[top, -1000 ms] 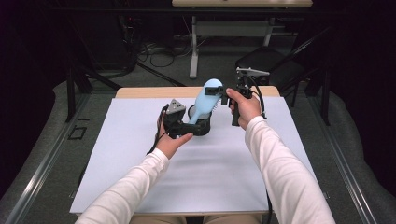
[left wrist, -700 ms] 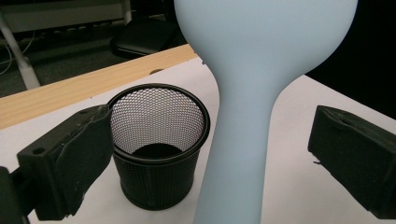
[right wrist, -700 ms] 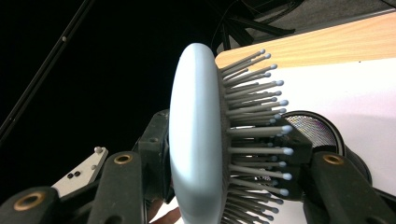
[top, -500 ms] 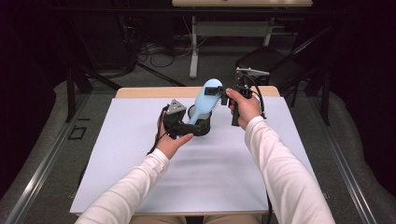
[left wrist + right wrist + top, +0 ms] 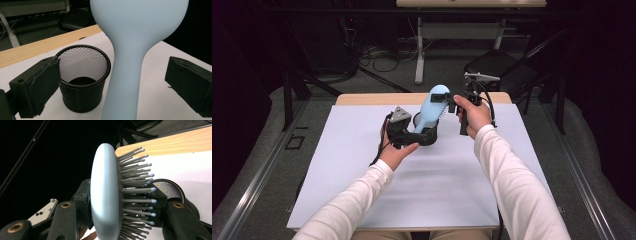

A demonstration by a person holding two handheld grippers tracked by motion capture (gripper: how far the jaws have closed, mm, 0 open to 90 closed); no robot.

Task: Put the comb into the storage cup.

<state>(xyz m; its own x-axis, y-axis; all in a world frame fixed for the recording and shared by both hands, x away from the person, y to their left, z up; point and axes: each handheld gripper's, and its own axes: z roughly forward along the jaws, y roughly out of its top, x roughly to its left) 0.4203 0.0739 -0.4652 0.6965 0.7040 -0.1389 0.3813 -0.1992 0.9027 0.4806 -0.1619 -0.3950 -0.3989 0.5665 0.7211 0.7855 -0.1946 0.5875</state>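
White sheet (image 5: 362,165) over wooden table (image 5: 362,99); dark room, grey floor; pale-blue plastic hairbrush (image 5: 432,107) above black mesh cup (image 5: 83,75); right gripper (image 5: 447,98) pinching brush head; left gripper (image 5: 112,85) spread around handle; nothing shifted since earlier frame.

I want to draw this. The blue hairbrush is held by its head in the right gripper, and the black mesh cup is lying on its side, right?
Nearly. The black mesh cup stands upright with its mouth up, as the left gripper view shows. The blue hairbrush is indeed held by its head in the right gripper.
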